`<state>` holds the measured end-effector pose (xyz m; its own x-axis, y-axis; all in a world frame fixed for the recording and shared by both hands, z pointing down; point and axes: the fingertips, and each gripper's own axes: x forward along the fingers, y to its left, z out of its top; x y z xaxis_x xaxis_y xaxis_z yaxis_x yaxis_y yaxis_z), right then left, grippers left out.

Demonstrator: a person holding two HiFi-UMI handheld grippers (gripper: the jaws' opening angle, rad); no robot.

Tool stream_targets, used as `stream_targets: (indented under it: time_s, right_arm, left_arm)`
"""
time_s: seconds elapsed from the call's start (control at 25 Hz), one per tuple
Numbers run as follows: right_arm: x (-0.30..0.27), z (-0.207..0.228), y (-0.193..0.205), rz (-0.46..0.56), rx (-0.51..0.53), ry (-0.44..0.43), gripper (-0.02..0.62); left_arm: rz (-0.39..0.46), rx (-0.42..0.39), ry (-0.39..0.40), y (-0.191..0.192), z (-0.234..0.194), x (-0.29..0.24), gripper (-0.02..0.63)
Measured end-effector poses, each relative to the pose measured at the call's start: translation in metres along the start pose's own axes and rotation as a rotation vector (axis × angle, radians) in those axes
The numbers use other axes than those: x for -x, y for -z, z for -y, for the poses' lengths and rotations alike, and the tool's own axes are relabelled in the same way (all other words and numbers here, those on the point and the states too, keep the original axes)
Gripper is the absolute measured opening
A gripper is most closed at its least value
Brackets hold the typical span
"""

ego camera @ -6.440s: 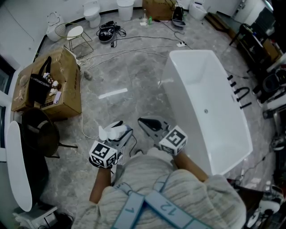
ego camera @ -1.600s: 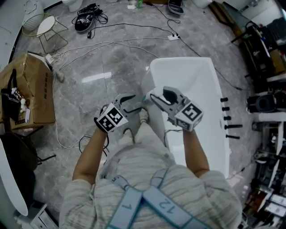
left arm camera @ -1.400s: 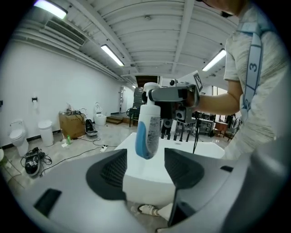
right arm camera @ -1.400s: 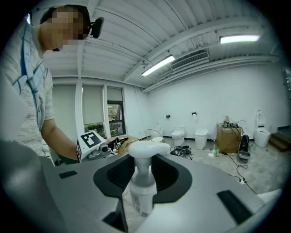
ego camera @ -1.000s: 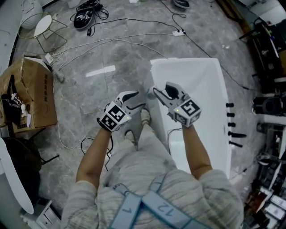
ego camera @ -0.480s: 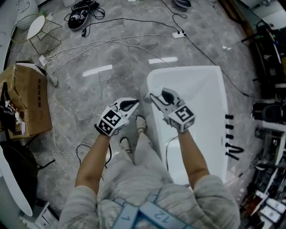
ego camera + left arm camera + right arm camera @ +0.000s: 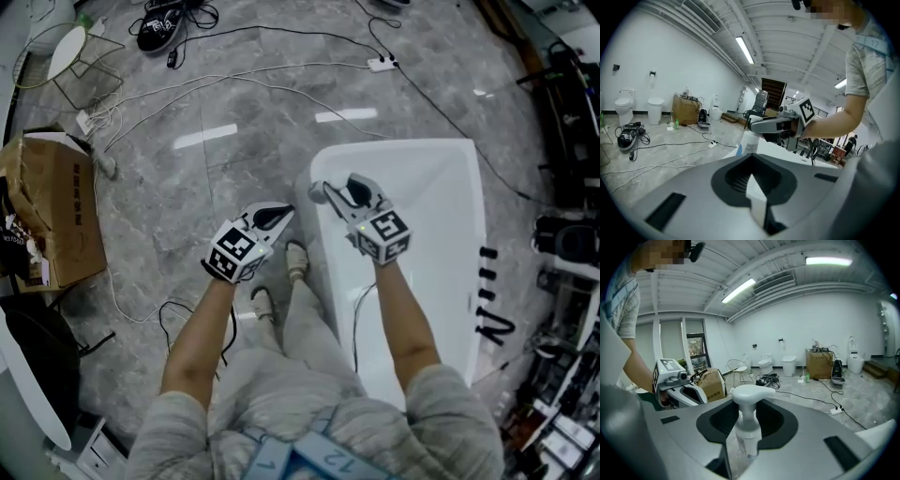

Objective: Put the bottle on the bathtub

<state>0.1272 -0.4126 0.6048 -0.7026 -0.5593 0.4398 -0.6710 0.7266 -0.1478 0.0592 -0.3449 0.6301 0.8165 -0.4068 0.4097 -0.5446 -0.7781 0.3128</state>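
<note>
While by the bathtub [image 7: 441, 155] rim, bottle [image 7: 748, 425] in right tongs [image 7: 740, 460]; cables [image 7: 272, 84] beyond.

The head view looks steeply down from above the person onto the floor [image 7: 187, 178] and the bathtub [image 7: 394, 146]. The left hand-held gripper [image 7: 275, 218] carries a low, close camera facing the right hand-held gripper [image 7: 326, 193], whose own camera faces back at it. All 3 views share the power strip [image 7: 382, 64].
</note>
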Motion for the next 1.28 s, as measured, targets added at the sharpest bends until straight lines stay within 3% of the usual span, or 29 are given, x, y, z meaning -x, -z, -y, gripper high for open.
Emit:
stream_targets:
  time_s: [0.72,1.28]
  right_arm:
    - [-0.060,0.074,0.046,-0.017,-0.016,0.107,0.120]
    - [-0.091,0.083,0.080,-0.034,-0.022,0.113,0.120]
  left_arm:
    - [-0.017,0.065,0.006,0.022,-0.045,-0.055,0.003]
    - [-0.046,0.111,0.004,0.050,-0.057,-0.067,0.003]
